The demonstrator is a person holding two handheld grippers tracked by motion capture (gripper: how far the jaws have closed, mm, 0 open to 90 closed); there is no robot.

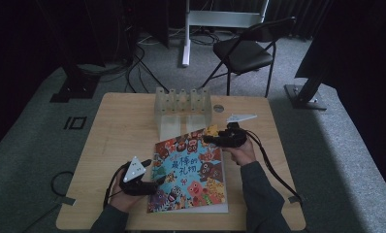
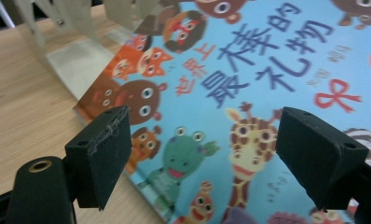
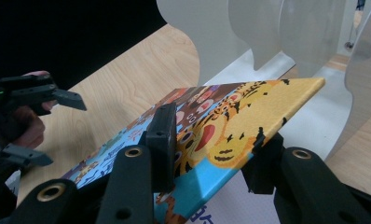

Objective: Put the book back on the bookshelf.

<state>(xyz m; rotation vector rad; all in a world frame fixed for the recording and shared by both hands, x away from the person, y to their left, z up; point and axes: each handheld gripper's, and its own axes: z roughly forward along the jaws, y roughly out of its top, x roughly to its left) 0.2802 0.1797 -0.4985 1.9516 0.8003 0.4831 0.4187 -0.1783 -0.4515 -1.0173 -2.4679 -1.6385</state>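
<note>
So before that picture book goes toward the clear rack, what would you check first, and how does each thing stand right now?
1. Right gripper has the book: ok, its jaws sit above and below the book's far corner, which is raised off the table.
2. Grip firm enough to carry: cannot tell.
3. Left gripper free of the book: ok, jaws wide open, hovering at the book's left edge.
4. Rack in place: ok, upright right behind the book.
5. Slot free for the book: ok, the dividers look empty.
6. Cables away from the book: ok, both trail toward the table's edges.
</note>
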